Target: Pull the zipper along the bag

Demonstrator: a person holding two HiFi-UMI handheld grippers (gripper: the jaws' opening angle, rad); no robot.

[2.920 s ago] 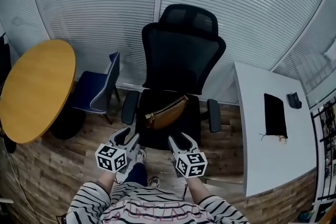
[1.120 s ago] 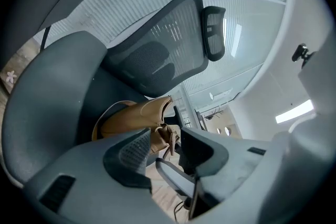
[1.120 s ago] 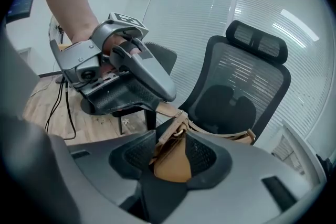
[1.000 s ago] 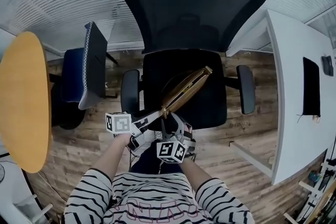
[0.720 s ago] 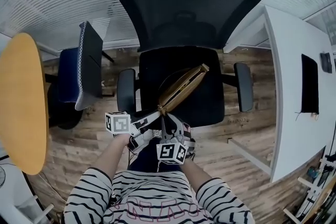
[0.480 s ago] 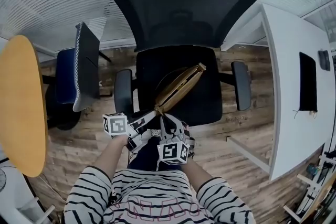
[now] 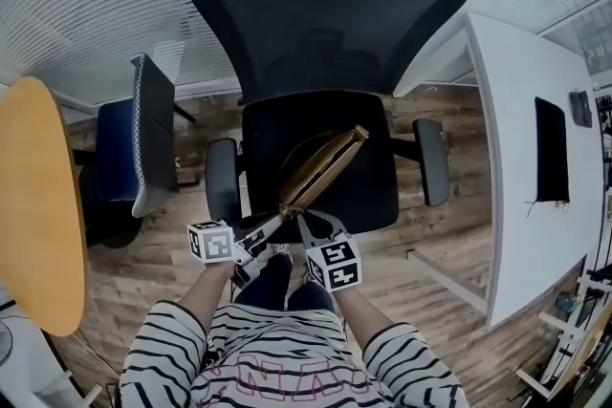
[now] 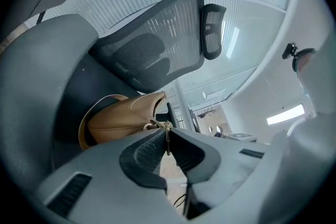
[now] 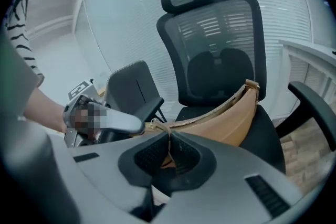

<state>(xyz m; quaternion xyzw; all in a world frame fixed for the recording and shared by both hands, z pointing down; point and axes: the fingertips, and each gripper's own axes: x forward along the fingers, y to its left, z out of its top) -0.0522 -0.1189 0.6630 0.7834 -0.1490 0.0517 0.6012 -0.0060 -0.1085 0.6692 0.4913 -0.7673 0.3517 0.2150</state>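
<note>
The head camera looks steeply down from above the person onto the office chair (image 7: pixel 325 33) and the bag (image 7: pixel 320 169) on its seat. The camera on the left tool (image 8: pixel 167 132) looks almost level and tilted sideways, very near the end of the bag. The camera on the right tool (image 9: pixel 169 134) looks forward and a little down, very near the zipper pull (image 9: pixel 168 143). All three views share the bag and the back of the chair.

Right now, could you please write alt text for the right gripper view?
The right gripper is shut on the zipper pull at the near end of a tan bag lying on a black office chair.
</note>
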